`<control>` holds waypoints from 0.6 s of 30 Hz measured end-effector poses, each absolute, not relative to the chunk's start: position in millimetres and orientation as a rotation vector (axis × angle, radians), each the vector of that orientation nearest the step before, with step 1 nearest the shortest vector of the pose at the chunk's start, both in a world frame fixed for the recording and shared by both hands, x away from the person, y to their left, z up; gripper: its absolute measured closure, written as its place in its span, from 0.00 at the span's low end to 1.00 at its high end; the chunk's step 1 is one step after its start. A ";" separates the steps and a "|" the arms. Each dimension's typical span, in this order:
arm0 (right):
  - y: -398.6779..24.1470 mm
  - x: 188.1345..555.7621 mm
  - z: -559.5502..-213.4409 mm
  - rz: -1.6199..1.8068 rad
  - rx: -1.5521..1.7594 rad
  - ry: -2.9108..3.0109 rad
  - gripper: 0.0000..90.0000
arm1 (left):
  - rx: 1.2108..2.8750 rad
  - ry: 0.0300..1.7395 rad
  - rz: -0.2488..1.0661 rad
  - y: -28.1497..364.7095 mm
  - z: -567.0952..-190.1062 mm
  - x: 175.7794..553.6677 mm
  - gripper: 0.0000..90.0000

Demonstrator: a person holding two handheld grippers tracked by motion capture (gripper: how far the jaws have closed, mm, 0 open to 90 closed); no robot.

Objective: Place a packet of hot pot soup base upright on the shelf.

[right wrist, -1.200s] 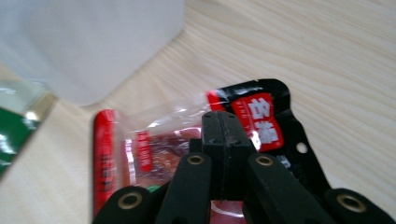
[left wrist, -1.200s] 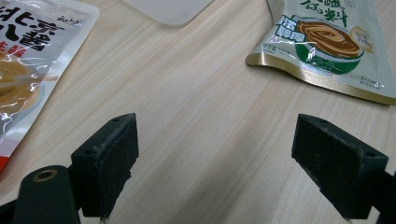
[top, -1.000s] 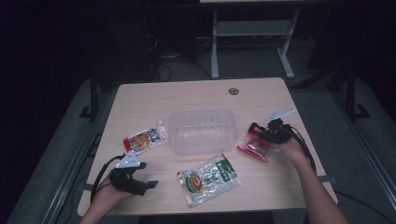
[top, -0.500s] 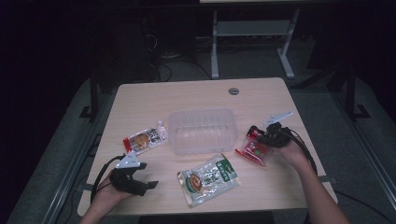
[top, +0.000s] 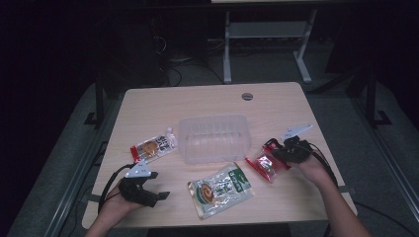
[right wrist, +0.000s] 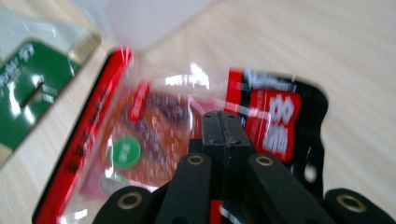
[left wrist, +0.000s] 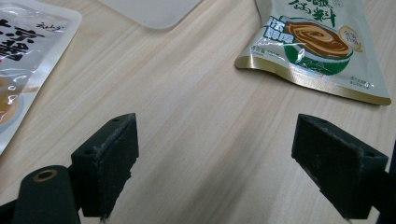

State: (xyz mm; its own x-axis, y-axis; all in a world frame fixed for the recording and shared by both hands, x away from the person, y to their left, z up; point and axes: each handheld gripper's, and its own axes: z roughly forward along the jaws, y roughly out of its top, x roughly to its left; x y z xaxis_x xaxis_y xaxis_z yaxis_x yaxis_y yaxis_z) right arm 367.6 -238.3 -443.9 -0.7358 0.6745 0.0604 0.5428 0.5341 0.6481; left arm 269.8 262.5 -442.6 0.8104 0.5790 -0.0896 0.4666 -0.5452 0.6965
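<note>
A red and black snack packet (top: 266, 165) (right wrist: 154, 135) lies at the right of the table, one end slightly raised. My right gripper (top: 284, 154) (right wrist: 224, 121) is shut on that end, its jaws pressed together over the film. My left gripper (top: 157, 185) (left wrist: 229, 172) rests at the front left, open wide over bare wood with nothing between its jaws. A green and silver pouch (top: 221, 188) (left wrist: 317, 42) lies flat at the front middle. An orange and white pouch (top: 154, 147) (left wrist: 18, 56) lies to the left of a clear plastic container (top: 213, 138).
The clear container sits in the middle of the wooden table (top: 207, 101), whose far half is bare apart from a round cable hole (top: 247, 96). A metal stand (top: 267, 34) and cables are on the dark floor behind.
My right gripper and the red packet have shifted a little toward the front edge of the table. The left gripper has stayed where it was.
</note>
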 end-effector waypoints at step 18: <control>-215.6 378.9 -452.5 0.981 0.971 2.635 1.00 | 2.259 0.734 0.180 257.2 -443.0 268.7 0.16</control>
